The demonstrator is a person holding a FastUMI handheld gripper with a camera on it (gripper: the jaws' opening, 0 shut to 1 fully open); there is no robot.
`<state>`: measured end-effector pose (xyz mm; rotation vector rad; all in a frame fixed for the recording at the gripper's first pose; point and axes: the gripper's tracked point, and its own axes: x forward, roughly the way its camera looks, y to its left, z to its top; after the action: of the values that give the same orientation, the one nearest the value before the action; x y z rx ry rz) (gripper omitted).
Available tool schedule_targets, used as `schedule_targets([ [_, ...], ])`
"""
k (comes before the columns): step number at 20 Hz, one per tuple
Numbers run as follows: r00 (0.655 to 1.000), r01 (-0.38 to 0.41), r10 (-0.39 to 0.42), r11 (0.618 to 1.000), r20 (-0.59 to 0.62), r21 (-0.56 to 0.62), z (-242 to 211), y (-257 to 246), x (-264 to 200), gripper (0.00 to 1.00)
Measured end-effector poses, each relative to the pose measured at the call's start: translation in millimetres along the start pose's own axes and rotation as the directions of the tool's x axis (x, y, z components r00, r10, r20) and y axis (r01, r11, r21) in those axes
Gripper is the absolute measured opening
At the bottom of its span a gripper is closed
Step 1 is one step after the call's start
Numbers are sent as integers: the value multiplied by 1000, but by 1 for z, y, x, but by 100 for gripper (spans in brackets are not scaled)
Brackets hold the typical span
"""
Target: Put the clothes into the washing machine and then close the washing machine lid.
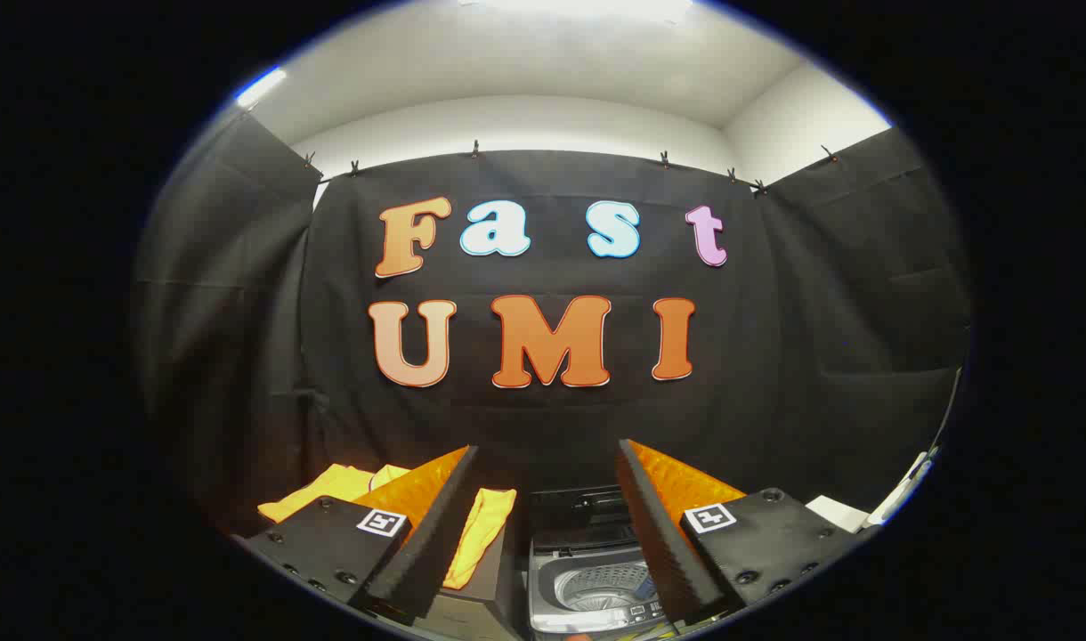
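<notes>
I am looking forward along the tool (547, 454), which I am holding high and level, its two fingers standing spread wide apart and gripping nothing.

Starting on the left, a yellow garment (329, 490) is lying crumpled and flat on a dark surface, partly hidden behind the left finger (427, 525). Its visible spread is running roughly side to side, away from that finger. I cannot tell what kind of garment it is.

Just to the right, showing in the gap beside the left finger, a second strip of yellow cloth (479, 534) is draping over the edge of the same dark surface. Its long axis is running from far to near, with the near end hanging downward. I cannot tell whether it is joined to the first piece.

Between the fingers, and below them, the washing machine (587, 570) is sitting with its top facing up. Its lid (583, 507) is standing raised at the back, and the perforated metal drum (605, 588) is showing through the open mouth. A control strip is lying along the near rim.

The right finger (663, 525) is overlapping the machine's right side. Beyond it, on the far right, something white (837, 512) is lying flat, too small to identify.
</notes>
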<state>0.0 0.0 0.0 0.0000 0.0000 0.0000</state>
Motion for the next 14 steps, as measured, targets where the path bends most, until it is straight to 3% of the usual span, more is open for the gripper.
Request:
schedule_targets([
  [14,1000,11,-11,1000,-3,2,-1,-2,6,97],
])
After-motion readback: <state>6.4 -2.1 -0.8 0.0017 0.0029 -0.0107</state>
